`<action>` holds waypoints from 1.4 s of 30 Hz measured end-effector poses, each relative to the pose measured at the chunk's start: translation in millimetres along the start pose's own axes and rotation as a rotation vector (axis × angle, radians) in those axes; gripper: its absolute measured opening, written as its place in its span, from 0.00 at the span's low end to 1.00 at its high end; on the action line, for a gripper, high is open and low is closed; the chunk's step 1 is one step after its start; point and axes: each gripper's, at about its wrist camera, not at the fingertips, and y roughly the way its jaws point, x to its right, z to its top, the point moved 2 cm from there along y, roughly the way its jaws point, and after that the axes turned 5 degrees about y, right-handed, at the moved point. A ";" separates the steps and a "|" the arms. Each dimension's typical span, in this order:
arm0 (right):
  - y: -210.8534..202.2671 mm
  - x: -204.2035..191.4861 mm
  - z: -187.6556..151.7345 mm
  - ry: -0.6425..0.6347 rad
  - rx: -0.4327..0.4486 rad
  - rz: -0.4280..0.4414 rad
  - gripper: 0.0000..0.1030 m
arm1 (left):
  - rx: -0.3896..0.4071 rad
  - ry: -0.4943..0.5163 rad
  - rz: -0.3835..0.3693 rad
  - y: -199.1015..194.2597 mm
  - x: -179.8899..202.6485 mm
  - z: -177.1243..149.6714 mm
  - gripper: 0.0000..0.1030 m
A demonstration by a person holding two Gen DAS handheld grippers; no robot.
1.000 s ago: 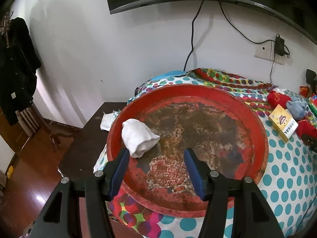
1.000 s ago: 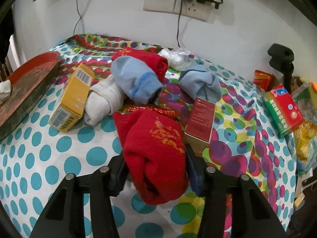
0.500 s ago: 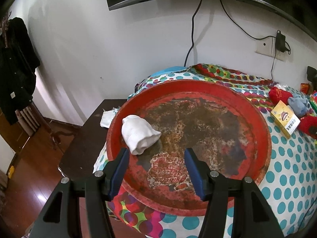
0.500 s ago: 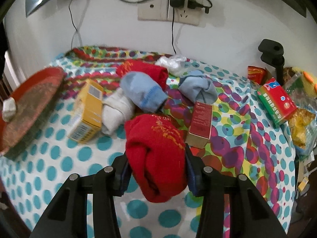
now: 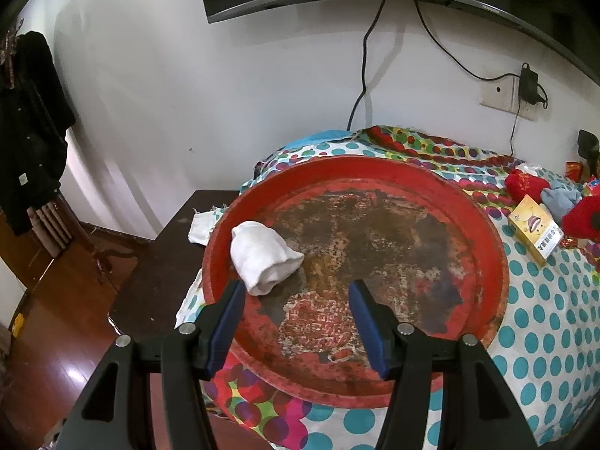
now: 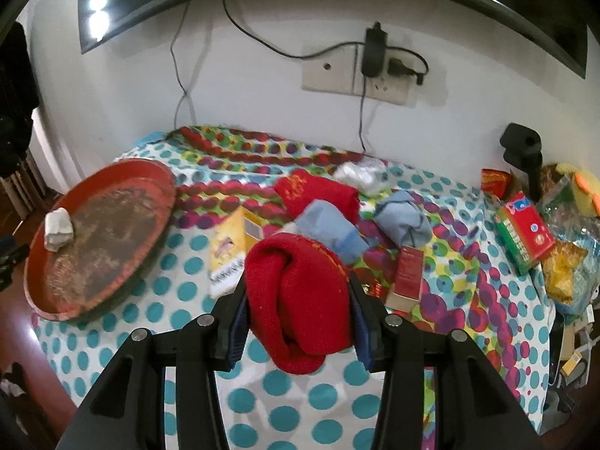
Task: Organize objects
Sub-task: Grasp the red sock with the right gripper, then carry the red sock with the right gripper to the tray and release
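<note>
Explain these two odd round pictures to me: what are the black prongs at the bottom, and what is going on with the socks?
The prongs are hand-held grippers, one in each of a person's hands, each with a wide-angle camera looking along its fingers. The left view shows the left gripper open and empty over a worn red tray, with one white sock on the tray. The right view shows the right gripper clamping a rolled red sock, lifted above the dotted tablecloth. Blue socks, another red one and small boxes lie behind.

Dim indoor light, lamp glare on the television, fisheye-bent edges — right view slightly motion-blurred
</note>
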 end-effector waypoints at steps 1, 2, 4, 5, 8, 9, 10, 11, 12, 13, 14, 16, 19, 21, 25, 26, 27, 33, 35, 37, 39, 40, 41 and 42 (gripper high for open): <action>-1.5 -4.2 0.5 -0.004 0.003 0.007 0.42 | -0.001 -0.001 -0.001 0.1 -0.9 0.1 0.57; -2.5 -8.5 1.1 -0.009 0.004 0.015 0.42 | 0.000 -0.003 -0.002 -0.3 -1.3 0.2 0.57; -3.1 -18.3 1.9 -0.024 0.006 0.031 0.42 | 0.002 -0.005 -0.002 -0.9 -1.7 0.5 0.57; -2.7 -24.3 2.4 -0.032 0.005 0.039 0.42 | 0.002 -0.005 -0.002 -0.9 -1.6 0.6 0.57; -2.2 -37.9 3.6 -0.047 0.007 0.057 0.42 | -0.003 -0.004 -0.004 -0.5 -1.8 0.6 0.57; -1.8 -44.3 4.3 -0.052 0.005 0.070 0.42 | -0.005 -0.005 -0.001 0.0 -2.2 0.5 0.57; -1.5 -48.8 4.7 -0.055 0.006 0.078 0.42 | -0.006 -0.006 0.000 0.4 -2.9 0.4 0.57; -1.7 -52.6 4.9 -0.058 0.007 0.085 0.42 | -0.006 -0.007 0.000 0.4 -3.5 0.5 0.57; -1.6 -58.1 5.1 -0.065 0.007 0.094 0.42 | -0.006 -0.008 -0.001 0.4 -4.4 0.3 0.57; -1.9 -63.3 5.2 -0.072 0.009 0.099 0.42 | -0.005 -0.010 -0.002 0.2 -5.3 0.4 0.57; -2.1 -67.5 5.1 -0.075 0.011 0.105 0.42 | -0.005 -0.013 -0.004 0.3 -6.4 0.4 0.57; -1.9 -75.8 5.1 -0.080 0.010 0.121 0.42 | -0.007 -0.014 -0.003 0.8 -7.8 0.0 0.57; -0.9 -87.4 5.6 -0.094 0.006 0.135 0.42 | -0.009 -0.017 0.003 1.2 -10.9 -0.4 0.57; 0.2 -95.5 6.1 -0.103 0.004 0.145 0.42 | -0.007 -0.030 0.004 0.8 -14.5 -0.3 0.57; 2.0 -115.2 5.3 -0.127 -0.002 0.172 0.42 | -0.010 -0.044 0.007 1.5 -19.8 -0.2 0.57; 2.6 -121.4 4.5 -0.134 -0.004 0.180 0.42 | -0.013 -0.046 0.005 2.1 -21.0 -0.4 0.57; 3.1 -125.2 4.0 -0.139 -0.006 0.187 0.42 | -0.013 -0.048 0.006 2.0 -22.1 -0.6 0.57; 6.5 -154.7 -0.8 -0.181 -0.021 0.228 0.42 | -0.015 -0.072 0.025 2.4 -29.6 -1.5 0.57; 8.4 -164.2 -2.3 -0.190 -0.028 0.240 0.42 | -0.012 -0.076 0.038 2.8 -31.3 -1.9 0.57; 10.0 -172.1 -4.2 -0.195 -0.034 0.253 0.42 | -0.017 -0.083 0.036 4.5 -33.5 -2.0 0.57; 11.7 -182.6 -6.4 -0.207 -0.039 0.264 0.42 | -0.023 -0.093 0.035 6.0 -36.4 -2.9 0.57; 12.2 -185.9 -7.1 -0.210 -0.040 0.269 0.42 | -0.025 -0.095 0.036 6.4 -37.7 -3.3 0.57; 13.0 -191.2 -8.3 -0.213 -0.042 0.277 0.42 | -0.025 -0.097 0.038 6.5 -39.0 -3.8 0.57; 14.0 -195.4 -9.3 -0.215 -0.045 0.284 0.42 | -0.027 -0.096 0.044 7.1 -40.5 -4.1 0.57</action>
